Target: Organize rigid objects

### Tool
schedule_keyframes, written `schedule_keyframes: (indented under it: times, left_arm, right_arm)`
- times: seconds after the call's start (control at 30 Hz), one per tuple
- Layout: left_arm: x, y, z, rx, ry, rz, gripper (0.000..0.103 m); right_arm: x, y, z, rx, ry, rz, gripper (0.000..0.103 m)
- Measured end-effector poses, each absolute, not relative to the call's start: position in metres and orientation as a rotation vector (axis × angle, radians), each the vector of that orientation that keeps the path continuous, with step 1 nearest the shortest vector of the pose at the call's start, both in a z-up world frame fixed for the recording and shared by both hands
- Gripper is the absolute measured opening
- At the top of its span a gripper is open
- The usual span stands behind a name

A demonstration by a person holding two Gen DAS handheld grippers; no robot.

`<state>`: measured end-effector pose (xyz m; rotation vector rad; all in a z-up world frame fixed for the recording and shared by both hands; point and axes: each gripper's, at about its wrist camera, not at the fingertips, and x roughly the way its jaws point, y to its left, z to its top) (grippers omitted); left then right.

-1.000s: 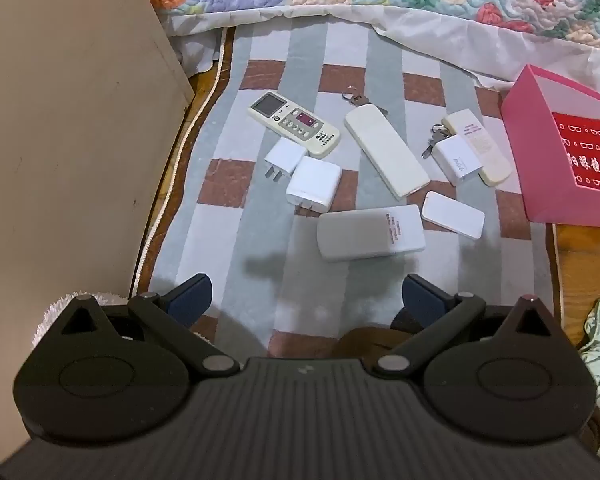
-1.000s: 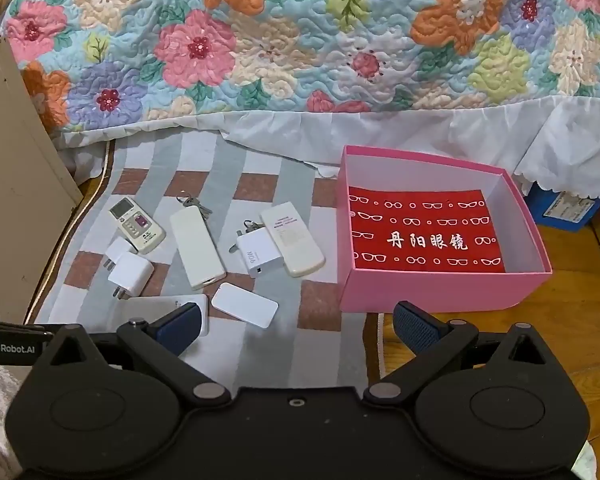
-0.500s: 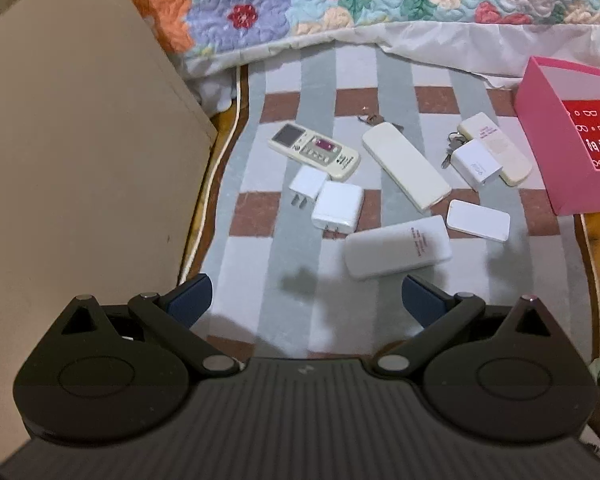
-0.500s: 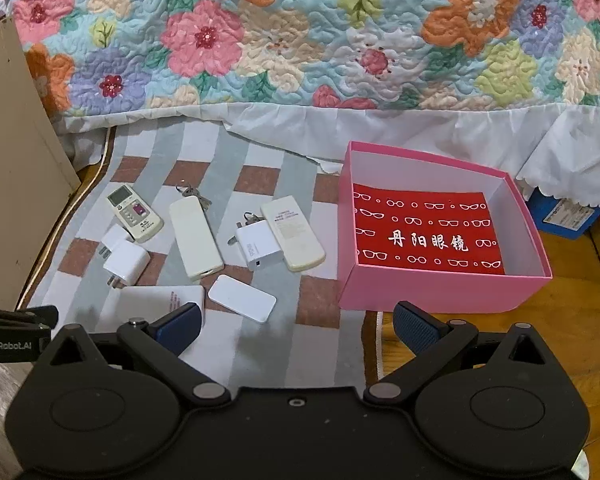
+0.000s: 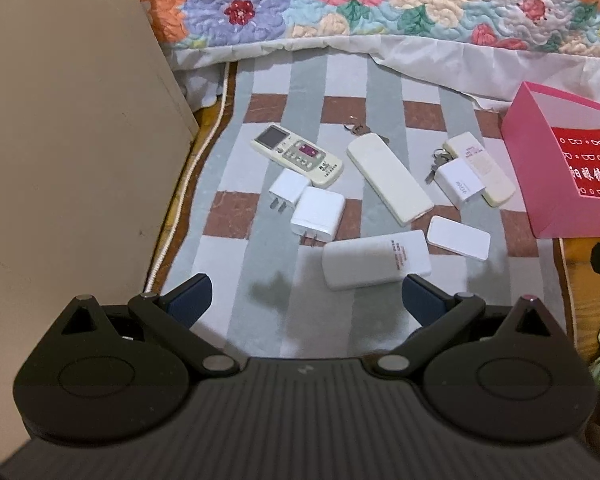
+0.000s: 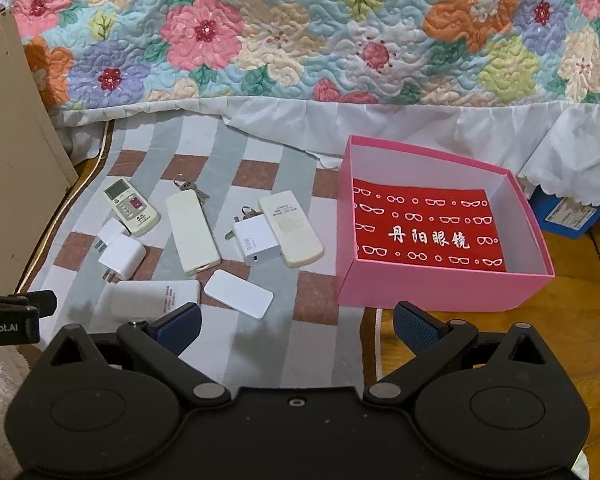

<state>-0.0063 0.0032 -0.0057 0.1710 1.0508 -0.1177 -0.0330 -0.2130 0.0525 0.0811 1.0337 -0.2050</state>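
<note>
On the checked mat beside the empty pink box (image 6: pixel 440 288), both the left gripper (image 5: pixel 304 294) and right gripper (image 6: pixel 296 322) hover wide open over crowded white gadgets (chargers, remotes, keys), where a careless pinch risks dragging neighbours along.

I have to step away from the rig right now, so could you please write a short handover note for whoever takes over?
Left gripper: open, holding nothing, above the checked mat.
Right gripper: open, holding nothing, near the pink box.
On the mat: a remote with a screen, a long white remote, a cream remote, three white chargers, a power bank, a small white card-shaped device and two key bunches.
Done: nothing; the box holds only its red liner.
Left: probably every item into the box.
</note>
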Motion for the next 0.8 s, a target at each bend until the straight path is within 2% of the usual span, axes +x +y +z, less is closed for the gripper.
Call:
schedule_keyframes:
  times: [0.8]
  left_arm:
    - [-0.006,0.016,-0.004,0.187,1.049,-0.095,0.103]
  right_arm:
    - [-0.034,-0.214,0.051,0.064,1.016,-0.241,0.103]
